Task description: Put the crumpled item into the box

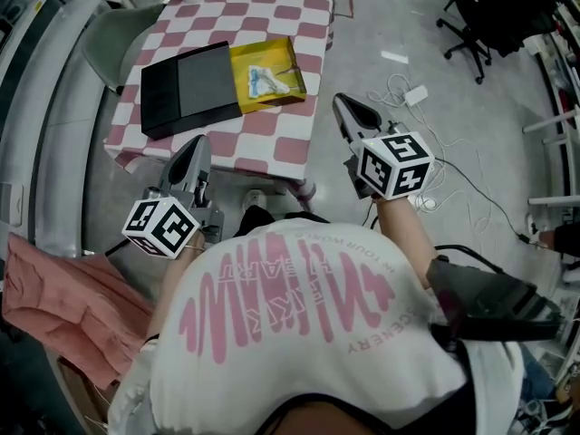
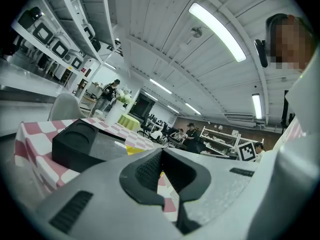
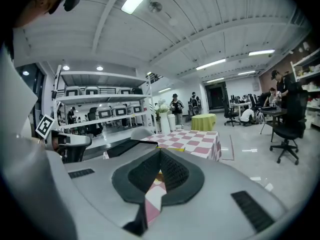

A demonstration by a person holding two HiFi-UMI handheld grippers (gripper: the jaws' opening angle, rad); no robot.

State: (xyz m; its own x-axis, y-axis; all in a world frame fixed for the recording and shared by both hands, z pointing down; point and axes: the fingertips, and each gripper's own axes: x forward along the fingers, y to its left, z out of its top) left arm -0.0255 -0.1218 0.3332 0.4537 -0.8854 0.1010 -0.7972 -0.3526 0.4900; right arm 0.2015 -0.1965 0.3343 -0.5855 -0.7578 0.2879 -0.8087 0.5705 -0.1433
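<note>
Right tool [image 1: 343,103] hangs well apart from the crumpled item [image 1: 269,82].

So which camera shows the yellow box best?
The head view: it looks down into the whole yellow box on the checkered table. The left gripper view catches only a yellow sliver beside the black box; the right gripper view, a yellow edge.

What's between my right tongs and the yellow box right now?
Nothing solid: in the head view, only checkered tablecloth and a strip of floor separate the right tongs from the yellow box.
</note>
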